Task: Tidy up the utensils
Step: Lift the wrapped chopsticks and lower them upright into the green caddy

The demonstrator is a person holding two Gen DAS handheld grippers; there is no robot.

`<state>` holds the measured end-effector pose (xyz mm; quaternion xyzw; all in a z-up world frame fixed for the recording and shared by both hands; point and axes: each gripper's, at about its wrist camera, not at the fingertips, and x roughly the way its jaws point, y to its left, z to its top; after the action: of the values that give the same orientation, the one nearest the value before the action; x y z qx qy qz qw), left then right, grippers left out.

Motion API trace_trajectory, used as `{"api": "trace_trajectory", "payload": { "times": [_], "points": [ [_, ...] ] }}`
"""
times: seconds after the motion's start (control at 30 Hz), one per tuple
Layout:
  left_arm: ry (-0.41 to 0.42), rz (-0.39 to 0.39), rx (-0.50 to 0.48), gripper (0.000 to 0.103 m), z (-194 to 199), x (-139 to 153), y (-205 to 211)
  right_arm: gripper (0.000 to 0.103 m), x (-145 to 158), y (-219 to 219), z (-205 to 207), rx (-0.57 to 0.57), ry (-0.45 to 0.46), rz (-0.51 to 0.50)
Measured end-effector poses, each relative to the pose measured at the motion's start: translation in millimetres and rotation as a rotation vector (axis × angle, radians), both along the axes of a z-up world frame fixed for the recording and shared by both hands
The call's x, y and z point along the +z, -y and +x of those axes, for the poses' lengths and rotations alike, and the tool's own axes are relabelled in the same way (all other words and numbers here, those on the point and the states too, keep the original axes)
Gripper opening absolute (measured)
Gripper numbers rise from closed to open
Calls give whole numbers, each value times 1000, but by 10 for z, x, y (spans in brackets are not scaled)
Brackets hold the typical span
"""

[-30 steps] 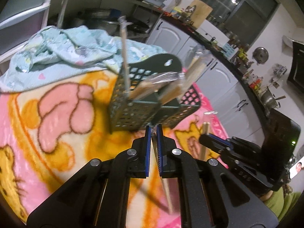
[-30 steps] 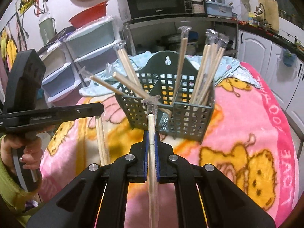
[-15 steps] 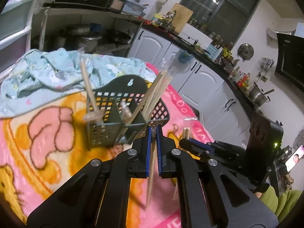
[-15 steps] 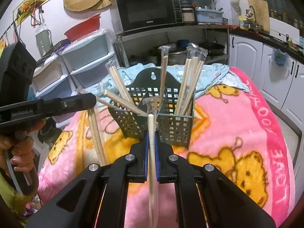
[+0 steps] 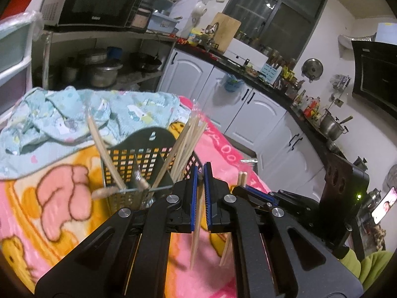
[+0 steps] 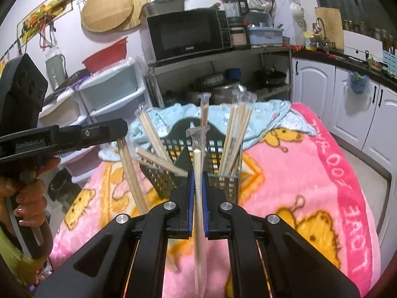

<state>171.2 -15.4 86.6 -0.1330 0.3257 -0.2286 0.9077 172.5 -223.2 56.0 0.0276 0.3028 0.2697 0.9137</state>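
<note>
A dark green slotted utensil basket (image 5: 139, 164) (image 6: 223, 149) stands on a pink cartoon blanket (image 5: 49, 213) (image 6: 310, 186) and holds several wrapped wooden chopsticks (image 5: 183, 144) (image 6: 235, 136). My left gripper (image 5: 200, 173) is shut on a pair of wooden chopsticks (image 5: 196, 236) that hangs down in front of the basket; it also shows in the right wrist view (image 6: 121, 130) with its chopsticks (image 6: 131, 173). My right gripper (image 6: 197, 176) is shut on a plastic-wrapped pair of chopsticks (image 6: 197, 164), upright, just before the basket; the left wrist view shows it (image 5: 242, 186) too.
A crumpled light blue cloth (image 5: 74, 116) (image 6: 268, 116) lies behind the basket. Beyond stand a metal shelf with pots (image 6: 223, 87), a microwave (image 6: 188, 34), plastic drawers (image 6: 111, 94) and white kitchen cabinets (image 5: 248, 114). The blanket's edge drops off at the right (image 6: 359, 198).
Both grippers have drawn back and risen, so the basket looks smaller and farther. The left gripper's chopsticks now hang nearly straight down. Both grips stayed shut.
</note>
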Motion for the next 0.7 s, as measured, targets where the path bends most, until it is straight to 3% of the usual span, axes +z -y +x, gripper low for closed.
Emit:
{"api": "trace_trajectory", "payload": {
  "times": [0.4, 0.7],
  "points": [
    [103, -3, 22, 3, 68, 422, 3, 6, 427, 23, 110, -32, 106, 87],
    [190, -32, 91, 3, 148, 768, -129, 6, 755, -30, 254, -37, 236, 106]
  ]
}}
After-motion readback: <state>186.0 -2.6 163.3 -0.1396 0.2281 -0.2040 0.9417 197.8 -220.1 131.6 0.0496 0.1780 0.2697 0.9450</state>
